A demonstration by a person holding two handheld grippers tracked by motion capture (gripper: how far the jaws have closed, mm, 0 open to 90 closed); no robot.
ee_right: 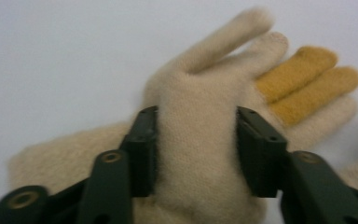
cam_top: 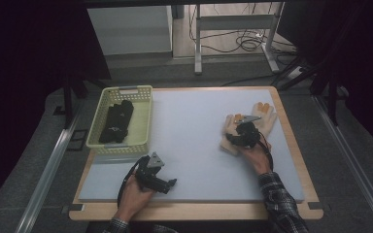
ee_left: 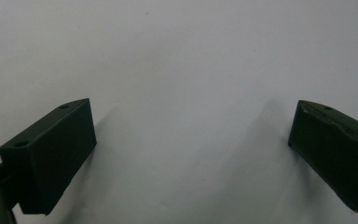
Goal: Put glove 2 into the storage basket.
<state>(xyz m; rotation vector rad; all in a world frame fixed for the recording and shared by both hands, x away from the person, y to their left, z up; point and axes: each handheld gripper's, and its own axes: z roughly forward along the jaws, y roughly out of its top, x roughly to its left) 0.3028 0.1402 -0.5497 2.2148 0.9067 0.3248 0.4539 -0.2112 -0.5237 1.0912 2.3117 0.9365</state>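
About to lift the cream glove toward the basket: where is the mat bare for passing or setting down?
The grey mat is bare between the yellow basket and the cream glove, and along the near edge between the two hands. Crowded spots: the right hand-held gripper, pressing on the glove, and the basket's bottom, which holds black gloves. The left hand-held gripper rests open near the basket's front corner.

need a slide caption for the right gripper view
Right hand-held gripper with both jaws pressed against the sides of a cream knit glove with mustard fingertips, lying on the white table mat.
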